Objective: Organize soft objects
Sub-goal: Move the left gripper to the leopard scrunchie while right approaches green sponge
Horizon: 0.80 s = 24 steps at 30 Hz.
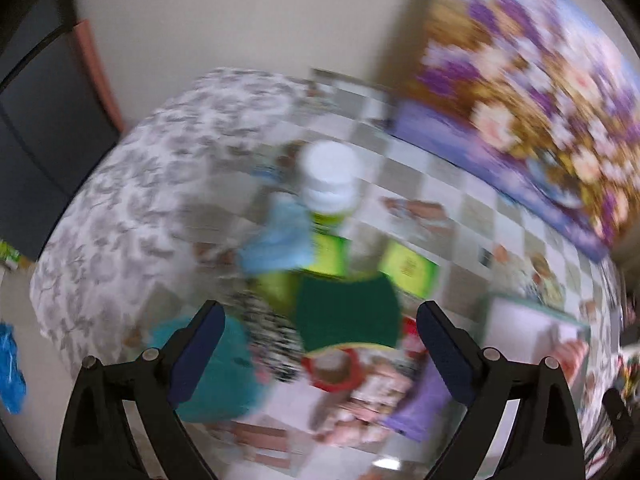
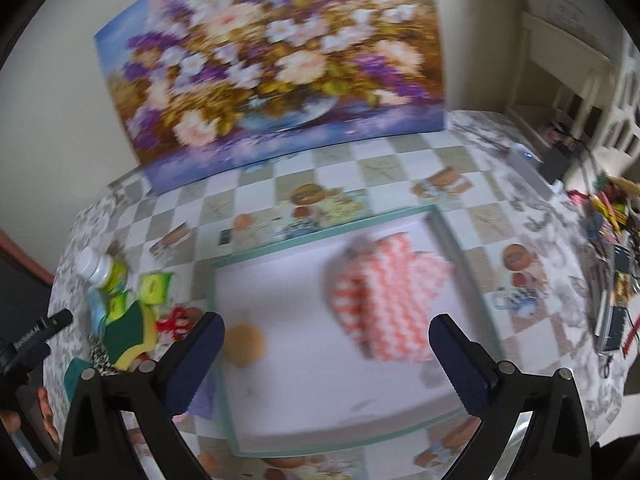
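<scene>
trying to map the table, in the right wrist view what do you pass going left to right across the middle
white-capped bottle → green sponge → red ribbon → tan round thing in the tray → pink zigzag cloth → clutter of pens and papers at the table's right edge

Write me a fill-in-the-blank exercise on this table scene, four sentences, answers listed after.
1. The orange-and-white zigzag cloth lies inside the white ____.
2. The right tool hangs over the tray with its jaws ____.
3. The scouring sponge between the left tool fingers has a dark ____ top.
4. The bottle behind the sponge has a ____ cap.

Answers: tray; open; green; white
</scene>
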Tool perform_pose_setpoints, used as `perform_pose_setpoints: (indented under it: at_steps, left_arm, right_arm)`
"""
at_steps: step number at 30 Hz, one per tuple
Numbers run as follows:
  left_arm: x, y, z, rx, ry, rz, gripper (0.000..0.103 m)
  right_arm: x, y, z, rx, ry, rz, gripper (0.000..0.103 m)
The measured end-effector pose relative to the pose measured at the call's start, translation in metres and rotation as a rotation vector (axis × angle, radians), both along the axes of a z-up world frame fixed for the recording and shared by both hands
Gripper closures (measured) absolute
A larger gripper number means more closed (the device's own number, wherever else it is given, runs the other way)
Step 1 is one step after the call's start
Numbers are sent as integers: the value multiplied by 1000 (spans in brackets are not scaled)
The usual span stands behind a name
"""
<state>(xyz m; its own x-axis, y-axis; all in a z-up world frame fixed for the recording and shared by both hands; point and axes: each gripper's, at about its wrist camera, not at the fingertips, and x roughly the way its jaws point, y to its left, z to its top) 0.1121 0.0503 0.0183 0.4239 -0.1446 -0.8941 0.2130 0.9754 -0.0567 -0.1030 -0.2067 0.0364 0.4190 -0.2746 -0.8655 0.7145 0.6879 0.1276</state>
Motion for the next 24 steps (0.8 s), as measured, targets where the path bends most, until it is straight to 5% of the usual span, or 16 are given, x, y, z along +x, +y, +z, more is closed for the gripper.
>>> perform_pose_setpoints:
  at_steps: [9, 24]
  left_arm:
    - [27, 66, 3, -35, -37, 114, 0]
    - [55, 66, -45, 21, 156, 16, 0]
  right_arm:
    - [62, 66, -16, 5, 21, 183, 0]
    - [129, 127, -56, 130, 8, 312, 0]
